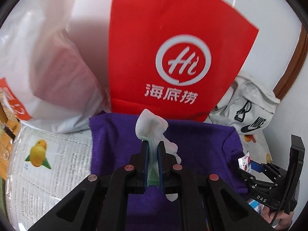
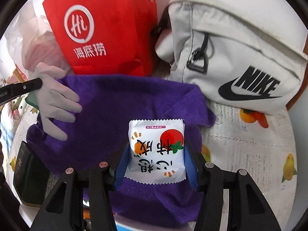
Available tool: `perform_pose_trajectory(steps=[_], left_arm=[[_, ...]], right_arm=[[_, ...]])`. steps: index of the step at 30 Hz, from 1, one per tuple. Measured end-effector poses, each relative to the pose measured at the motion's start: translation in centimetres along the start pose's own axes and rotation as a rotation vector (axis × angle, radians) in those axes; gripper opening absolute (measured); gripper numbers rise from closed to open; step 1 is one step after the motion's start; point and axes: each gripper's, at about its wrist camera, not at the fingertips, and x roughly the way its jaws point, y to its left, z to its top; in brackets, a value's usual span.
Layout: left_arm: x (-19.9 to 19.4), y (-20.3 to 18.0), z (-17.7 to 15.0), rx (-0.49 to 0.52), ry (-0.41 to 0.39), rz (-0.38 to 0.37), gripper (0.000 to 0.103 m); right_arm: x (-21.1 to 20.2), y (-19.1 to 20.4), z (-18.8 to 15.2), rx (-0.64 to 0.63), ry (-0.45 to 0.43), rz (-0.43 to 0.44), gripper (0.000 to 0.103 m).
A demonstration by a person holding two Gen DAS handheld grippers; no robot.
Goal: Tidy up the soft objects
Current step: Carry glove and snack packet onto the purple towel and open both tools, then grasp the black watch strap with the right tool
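Left gripper (image 1: 153, 146) pinched almost shut on a white glove (image 1: 152, 127) with a green cuff, held up over the purple knit cloth (image 1: 202, 150). Glove fingers hanging loose, seen from the right wrist camera (image 2: 55, 104) at the cloth's left edge. Right gripper (image 2: 156, 154) partly open, blue pads pressed on both sides of a white snack packet (image 2: 156, 150) with a red tomato and an orange drawn on it. Packet held above the purple cloth too. Behind the cloth, a red Haidilao bag (image 1: 163, 48) standing up. Beside it, a white Nike bag (image 2: 240, 63) lying on the fruit-print table cover (image 2: 259, 144). Left of the red bag, a clear plastic bag (image 1: 48, 67) with pink stuff inside.
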Motion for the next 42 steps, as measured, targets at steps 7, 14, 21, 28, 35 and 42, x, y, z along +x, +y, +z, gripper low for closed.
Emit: perform_pose_trajectory(steps=[7, 14, 21, 28, 35, 42], left_arm=[[3.6, 0.4, 0.0, -0.005, 0.086, 0.047, 0.009], [4.8, 1.0, 0.0, 0.001, 0.13, 0.075, 0.01], [5.2, 1.0, -0.2, 0.02, 0.148, 0.071, 0.032], [2.6, 0.7, -0.6, 0.038, 0.104, 0.098, 0.054], [-2.1, 1.1, -1.6, -0.013, 0.032, 0.094, 0.055], [-7.5, 1.7, -4.0, -0.05, 0.003, 0.035, 0.055]], right_arm=[[1.9, 0.0, 0.6, -0.012, 0.067, 0.02, 0.053], [2.7, 0.1, 1.6, -0.016, 0.099, 0.023, 0.053], [3.7, 0.7, 2.5, -0.034, 0.109, 0.044, 0.065], [1.4, 0.7, 1.6, -0.058, 0.075, 0.025, 0.072], [-4.8, 0.3, -1.0, -0.024, -0.036, 0.01, 0.074], [-10.8, 1.7, -5.1, -0.017, -0.117, 0.051, 0.074]])
